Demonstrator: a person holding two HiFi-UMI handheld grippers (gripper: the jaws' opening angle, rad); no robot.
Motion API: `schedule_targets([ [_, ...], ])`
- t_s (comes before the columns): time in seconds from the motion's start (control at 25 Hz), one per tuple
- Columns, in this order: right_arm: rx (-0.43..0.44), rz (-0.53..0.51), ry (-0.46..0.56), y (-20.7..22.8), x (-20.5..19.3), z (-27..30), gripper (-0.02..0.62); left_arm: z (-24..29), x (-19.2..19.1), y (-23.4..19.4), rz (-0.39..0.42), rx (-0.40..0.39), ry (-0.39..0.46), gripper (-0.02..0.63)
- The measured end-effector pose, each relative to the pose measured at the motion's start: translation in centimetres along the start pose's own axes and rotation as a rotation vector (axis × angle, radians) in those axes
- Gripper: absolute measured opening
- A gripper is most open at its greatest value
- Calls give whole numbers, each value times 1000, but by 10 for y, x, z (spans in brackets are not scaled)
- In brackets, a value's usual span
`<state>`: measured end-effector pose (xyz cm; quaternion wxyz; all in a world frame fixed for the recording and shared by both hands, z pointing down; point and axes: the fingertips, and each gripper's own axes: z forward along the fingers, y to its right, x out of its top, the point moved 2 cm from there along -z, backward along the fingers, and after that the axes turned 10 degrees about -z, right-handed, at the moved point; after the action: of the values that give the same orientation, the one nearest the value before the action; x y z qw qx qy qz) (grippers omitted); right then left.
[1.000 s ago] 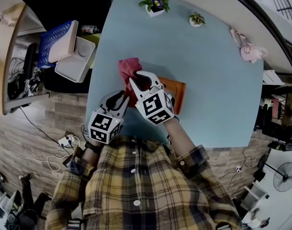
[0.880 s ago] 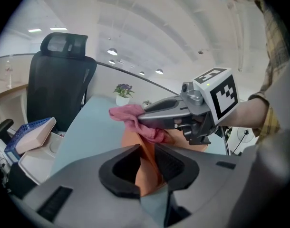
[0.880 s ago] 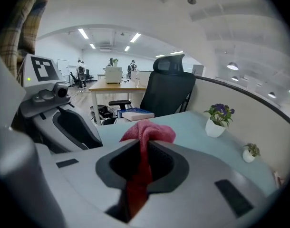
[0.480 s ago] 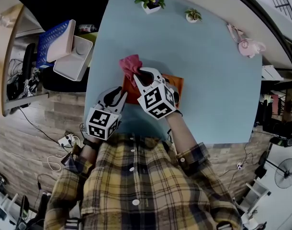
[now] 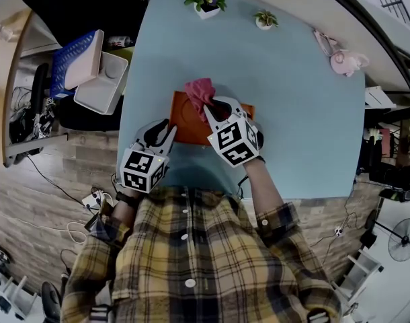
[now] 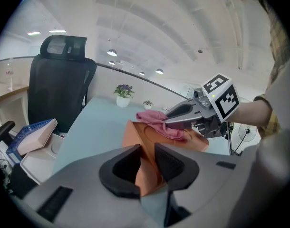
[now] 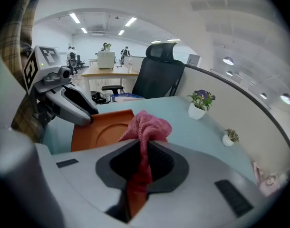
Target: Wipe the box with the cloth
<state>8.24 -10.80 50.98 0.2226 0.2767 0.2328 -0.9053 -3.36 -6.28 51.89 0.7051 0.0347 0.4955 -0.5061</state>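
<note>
While the left gripper (image 5: 160, 129) clamps the box (image 5: 185, 118), the right gripper (image 5: 218, 108), pinching the cloth (image 5: 199, 90), has swept rightward: wiping proceeds.

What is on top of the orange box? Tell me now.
A pink cloth lies on the box near its far edge, pinched in the right gripper. The box surface beneath cloth and gripper is covered.

The head view looks steeply down on the flat orange box (image 5: 187, 118) from above its near side, at middling distance. The left gripper view sits close at the box's near left corner, facing its far side. The right gripper view sits close over the box's right part, facing far-left towards the black office chair (image 7: 157, 75). All three views share the box.
</note>
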Motion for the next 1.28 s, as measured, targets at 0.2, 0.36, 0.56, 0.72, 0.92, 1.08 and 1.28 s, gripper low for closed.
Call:
schedule_targets([
  [0.2,-23,42,-22,7,-11,-7,49,0,-1,0,3,0,-2,92],
  [0.36,-60,95,-58,17,-30,-18,49,0,0,-1,4,0,0,92],
  [0.56,-111,114,-126,26,-57,-33,49,-1,0,-1,2,1,2,92],
  [0.72,-139,156,-163,33,-74,-43,49,-1,-1,-1,4,3,3,92],
  [0.92,-179,217,-185,42,-88,-55,49,1,-1,-1,4,3,4,92],
  [1.08,-224,260,-178,44,-92,-66,49,0,-2,-1,5,0,7,92],
  [1.28,-267,304,-143,48,-91,-82,49,0,-2,-1,-1,-5,12,92],
])
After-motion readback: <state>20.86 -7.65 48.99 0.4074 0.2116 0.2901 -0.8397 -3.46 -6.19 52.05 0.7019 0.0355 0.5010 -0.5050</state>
